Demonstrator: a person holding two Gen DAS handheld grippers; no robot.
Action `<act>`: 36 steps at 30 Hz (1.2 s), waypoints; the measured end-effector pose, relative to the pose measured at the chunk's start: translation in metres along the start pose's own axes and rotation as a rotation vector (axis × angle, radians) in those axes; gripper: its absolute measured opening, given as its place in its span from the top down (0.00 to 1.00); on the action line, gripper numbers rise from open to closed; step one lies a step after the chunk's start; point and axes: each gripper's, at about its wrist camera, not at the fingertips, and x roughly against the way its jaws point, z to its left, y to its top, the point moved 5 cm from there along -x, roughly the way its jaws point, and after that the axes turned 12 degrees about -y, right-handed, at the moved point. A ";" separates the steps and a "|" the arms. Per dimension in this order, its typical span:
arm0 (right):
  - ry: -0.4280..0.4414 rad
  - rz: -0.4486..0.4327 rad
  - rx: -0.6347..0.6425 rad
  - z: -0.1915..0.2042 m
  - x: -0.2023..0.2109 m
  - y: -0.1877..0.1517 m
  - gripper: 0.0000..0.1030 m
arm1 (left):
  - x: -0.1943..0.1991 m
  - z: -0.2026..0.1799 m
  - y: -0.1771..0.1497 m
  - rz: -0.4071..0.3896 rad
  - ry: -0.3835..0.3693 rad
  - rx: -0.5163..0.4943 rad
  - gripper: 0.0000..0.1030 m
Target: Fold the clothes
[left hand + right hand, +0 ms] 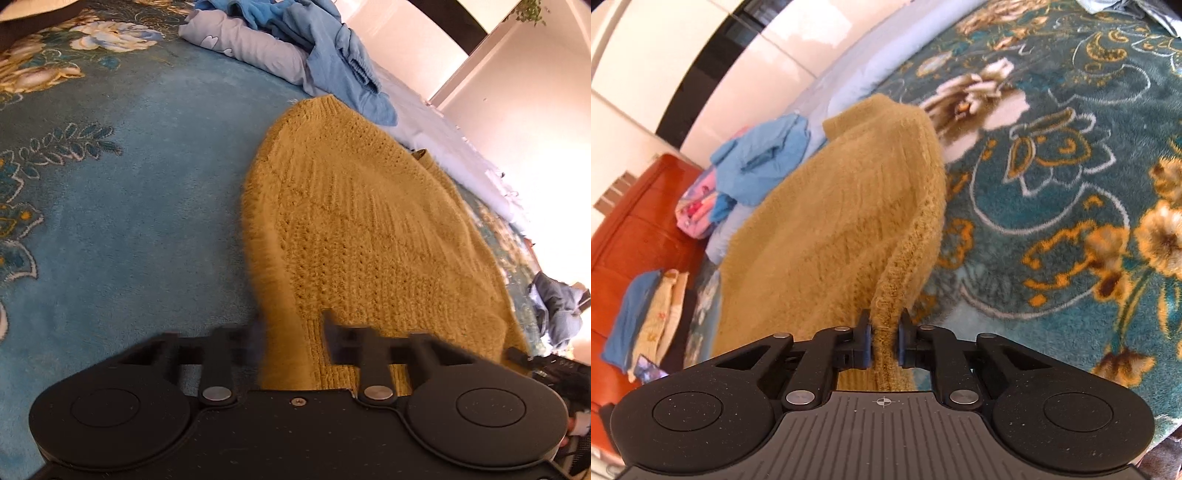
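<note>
Sweater [362, 229], mustard knit, lies on the floral blanket [110, 206], near edge raised between us, likely so we can carry it over for a fold. Right gripper [883, 345]: fingers nearly together, pinching a bunched fold of knit. Left gripper [291, 339]: fingers wider apart, blurred, knit between them; we cannot tell if it grips.

The mustard sweater [827, 236] is fuzzy open knit, ribbed at its edge. The teal blanket [1052, 229] beneath looks plush with a woven floral pattern. Both grippers are matt black plastic with shiny metal pivot pins; the right gripper [884, 347] has a ribbed grey top
</note>
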 end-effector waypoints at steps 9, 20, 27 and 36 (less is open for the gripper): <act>-0.150 -0.156 0.068 -0.011 0.044 0.055 0.92 | 0.013 -0.053 -0.025 0.076 -0.199 -0.110 0.93; -0.227 -0.106 0.114 -0.030 0.032 0.050 0.88 | 0.019 -0.029 -0.006 0.034 -0.103 -0.134 0.60; -0.293 -0.138 0.261 0.002 0.026 0.100 0.80 | -0.014 -0.026 0.080 -0.031 -0.026 -0.218 0.48; -0.248 -0.075 0.464 0.079 -0.082 0.189 0.64 | -0.135 -0.020 0.189 0.073 0.073 -0.317 0.35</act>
